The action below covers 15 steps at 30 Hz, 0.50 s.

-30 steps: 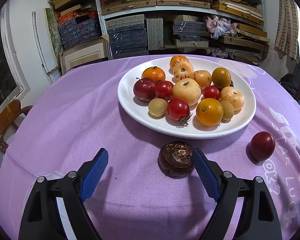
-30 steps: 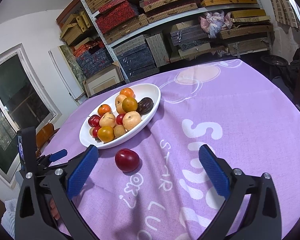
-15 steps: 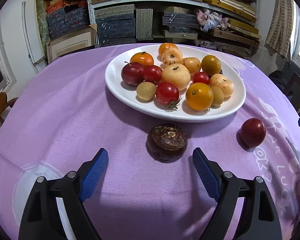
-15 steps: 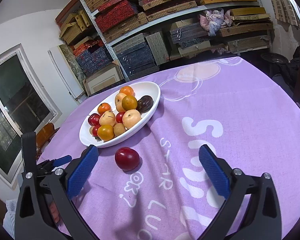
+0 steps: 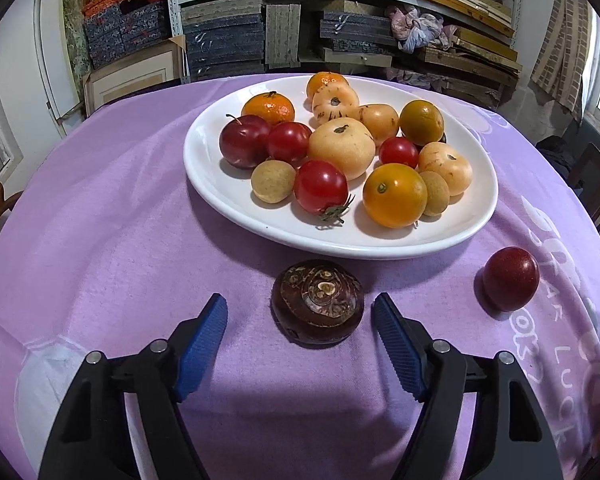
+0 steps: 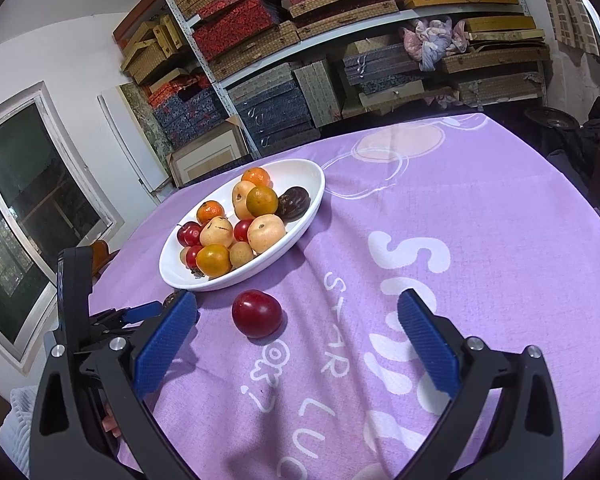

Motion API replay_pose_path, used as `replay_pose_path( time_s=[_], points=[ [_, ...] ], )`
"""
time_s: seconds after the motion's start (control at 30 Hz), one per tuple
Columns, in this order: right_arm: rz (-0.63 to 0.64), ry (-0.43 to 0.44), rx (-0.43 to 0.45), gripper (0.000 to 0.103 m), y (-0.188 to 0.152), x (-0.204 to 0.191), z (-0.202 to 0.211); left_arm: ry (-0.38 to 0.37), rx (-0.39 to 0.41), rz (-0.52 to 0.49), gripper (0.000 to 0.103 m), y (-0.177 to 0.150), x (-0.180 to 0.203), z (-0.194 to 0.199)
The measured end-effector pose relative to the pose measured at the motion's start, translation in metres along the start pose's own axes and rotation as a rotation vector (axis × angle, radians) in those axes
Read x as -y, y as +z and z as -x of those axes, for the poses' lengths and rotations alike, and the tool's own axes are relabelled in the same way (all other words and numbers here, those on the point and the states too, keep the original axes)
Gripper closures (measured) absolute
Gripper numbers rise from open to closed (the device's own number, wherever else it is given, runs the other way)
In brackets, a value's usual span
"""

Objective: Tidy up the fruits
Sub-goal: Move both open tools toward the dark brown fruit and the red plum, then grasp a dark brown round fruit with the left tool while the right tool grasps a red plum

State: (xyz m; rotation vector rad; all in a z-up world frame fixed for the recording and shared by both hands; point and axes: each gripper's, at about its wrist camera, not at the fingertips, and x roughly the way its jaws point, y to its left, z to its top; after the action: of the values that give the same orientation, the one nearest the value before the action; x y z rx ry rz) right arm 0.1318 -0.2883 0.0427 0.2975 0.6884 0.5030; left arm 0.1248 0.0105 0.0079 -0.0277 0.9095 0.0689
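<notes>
Your left gripper [image 5: 300, 312] hangs low over the near part of the table [image 5: 100, 240], which wears a purple cloth [image 6: 480, 220] printed with white letters. Its blue pads [image 5: 204, 340] stand apart and have just been closing in. The dark brown water chestnut [image 5: 317, 302] lies on the cloth between them, nearer the right pad, and neither pad touches it. That chestnut sits just beside the near rim of the white plate [image 5: 220, 200], a little in its shadow.

The plate stands toward the middle of the table and carries a heap of fruit: a dark red plum [image 5: 244, 147] at its left, red tomatoes [image 5: 320, 187] beside and in front of it, a small tan longan [image 5: 273, 181] near the front rim, pale yellow fruits [image 5: 342, 148] in the centre, mandarins [image 5: 268, 108] toward the back, and an orange tomato [image 5: 394, 195] at the front right. From the right wrist view you also see a dark wrinkled fruit [image 6: 293, 203] at the plate's far end.

To the right of the plate's near rim a loose red plum [image 6: 256, 313] rests on the cloth, apart from the plate and well apart from the chestnut. Your right gripper [image 6: 296, 340] is spread wide with nothing between its pads; the plum lies just ahead of them, closer to the left pad.
</notes>
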Motion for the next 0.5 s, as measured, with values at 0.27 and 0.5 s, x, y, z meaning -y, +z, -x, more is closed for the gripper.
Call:
replay_pose_path(
  time_s=[0.27, 0.5],
  points=[
    [-0.003, -0.001, -0.011, 0.004, -0.001, 0.002, -0.003, 0.047, 0.014, -0.021, 0.045, -0.002, -0.019, 0.006],
    [0.013, -0.001, -0.019, 0.004, -0.003, -0.001, -0.005, 0.023, 0.016, -0.008, 0.054, -0.019, -0.044, 0.019]
  ],
)
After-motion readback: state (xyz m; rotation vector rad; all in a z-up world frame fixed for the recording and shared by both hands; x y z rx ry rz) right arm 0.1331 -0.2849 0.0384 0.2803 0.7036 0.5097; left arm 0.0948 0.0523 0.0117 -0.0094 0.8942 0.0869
